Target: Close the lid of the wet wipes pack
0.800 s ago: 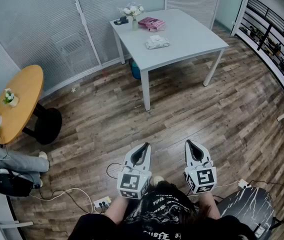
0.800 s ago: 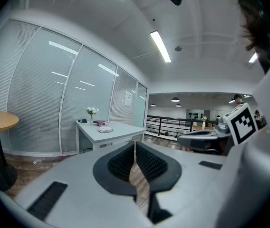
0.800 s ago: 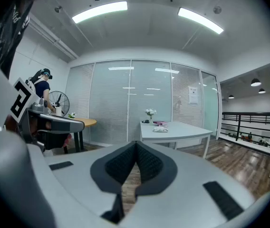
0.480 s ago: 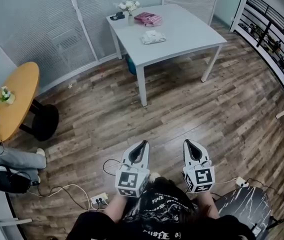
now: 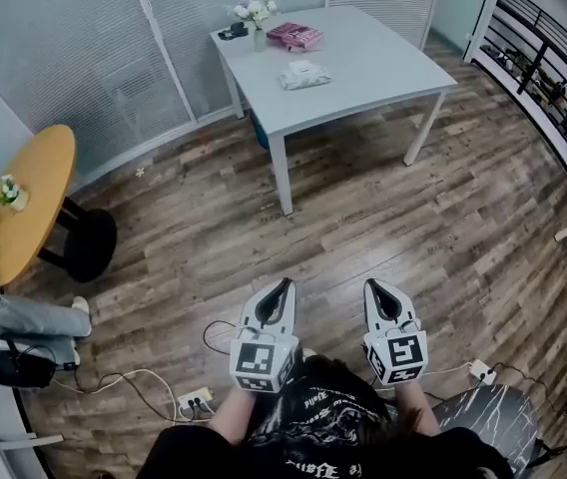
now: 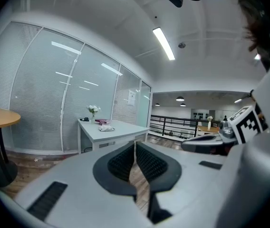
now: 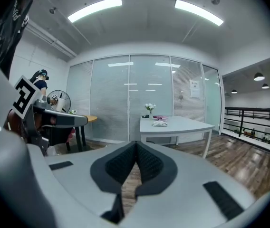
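The wet wipes pack (image 5: 304, 74) is a small white packet lying on the white table (image 5: 383, 68) across the room, far beyond both grippers. It also shows small and distant in the left gripper view (image 6: 105, 128) and the right gripper view (image 7: 159, 124); I cannot tell how its lid stands. My left gripper (image 5: 285, 283) and right gripper (image 5: 375, 285) are held side by side close to my body over the wood floor, pointing toward the table. Both are shut with nothing between the jaws, as seen at the left gripper (image 6: 135, 142) and the right gripper (image 7: 136, 144).
On the table also stand a pink box (image 5: 295, 36), a vase of flowers (image 5: 255, 13) and a dark item (image 5: 232, 34). A round wooden table (image 5: 24, 203) and a seated person's legs (image 5: 14, 317) are at left. Cables and a power strip (image 5: 196, 402) lie near my feet. A railing (image 5: 553, 78) runs at right.
The head view has shifted slightly, so the white table sits a little further left and up. Both grippers stay shut in about the same place before my body.
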